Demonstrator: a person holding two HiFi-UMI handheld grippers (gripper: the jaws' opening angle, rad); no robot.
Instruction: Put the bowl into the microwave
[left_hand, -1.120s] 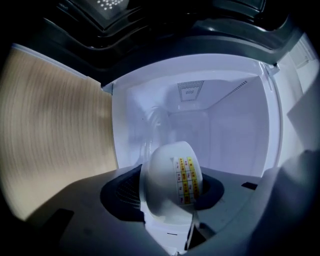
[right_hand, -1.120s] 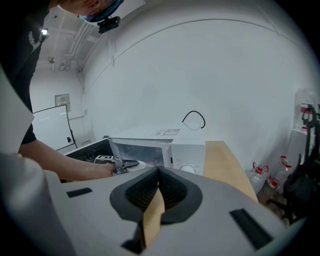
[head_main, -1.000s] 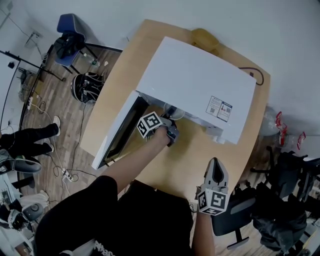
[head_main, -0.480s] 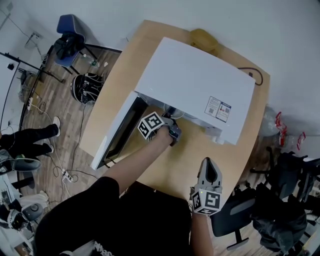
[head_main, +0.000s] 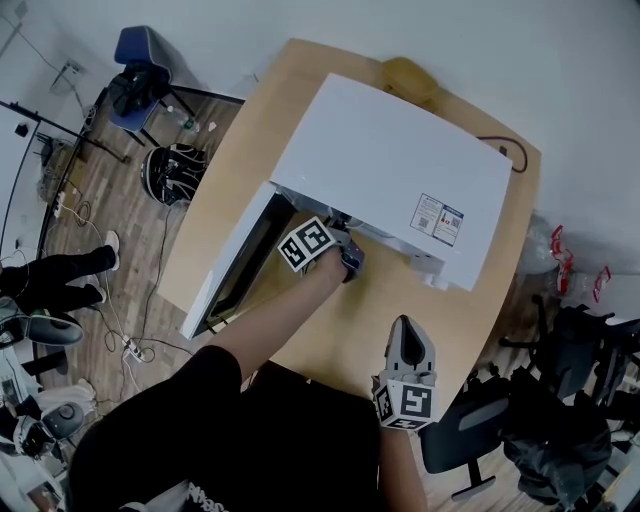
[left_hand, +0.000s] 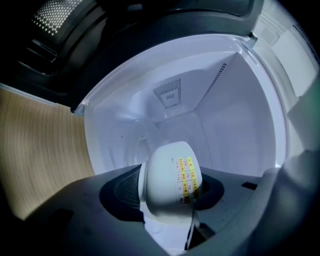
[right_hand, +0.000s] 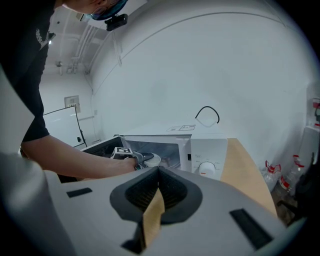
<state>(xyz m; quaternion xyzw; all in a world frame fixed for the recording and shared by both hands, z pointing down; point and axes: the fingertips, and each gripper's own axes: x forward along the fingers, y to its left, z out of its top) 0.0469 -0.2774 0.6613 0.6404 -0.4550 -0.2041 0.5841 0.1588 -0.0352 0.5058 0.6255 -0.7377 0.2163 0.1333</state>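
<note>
The white microwave (head_main: 400, 170) stands on the round wooden table (head_main: 390, 310) with its door (head_main: 235, 265) swung open to the left. My left gripper (head_main: 347, 258) is at the mouth of the oven, shut on a white bowl (left_hand: 170, 180) that bears a yellow label. The bowl is tipped on its side between the jaws, with the pale cavity (left_hand: 225, 115) straight ahead. In the right gripper view the bowl (right_hand: 151, 160) shows at the oven's opening. My right gripper (head_main: 404, 328) hangs over the table's near edge, jaws together, holding nothing.
A yellow object (head_main: 410, 75) lies behind the microwave, and a black cable (head_main: 510, 150) loops off its right rear corner. A dark chair (head_main: 480, 425) stands by the table's near right edge. Bottles (right_hand: 295, 170) stand off the table at the right.
My left gripper has edged with the bowl toward the oven's opening and rolled a little. My right gripper has drifted left and back toward the person.
</note>
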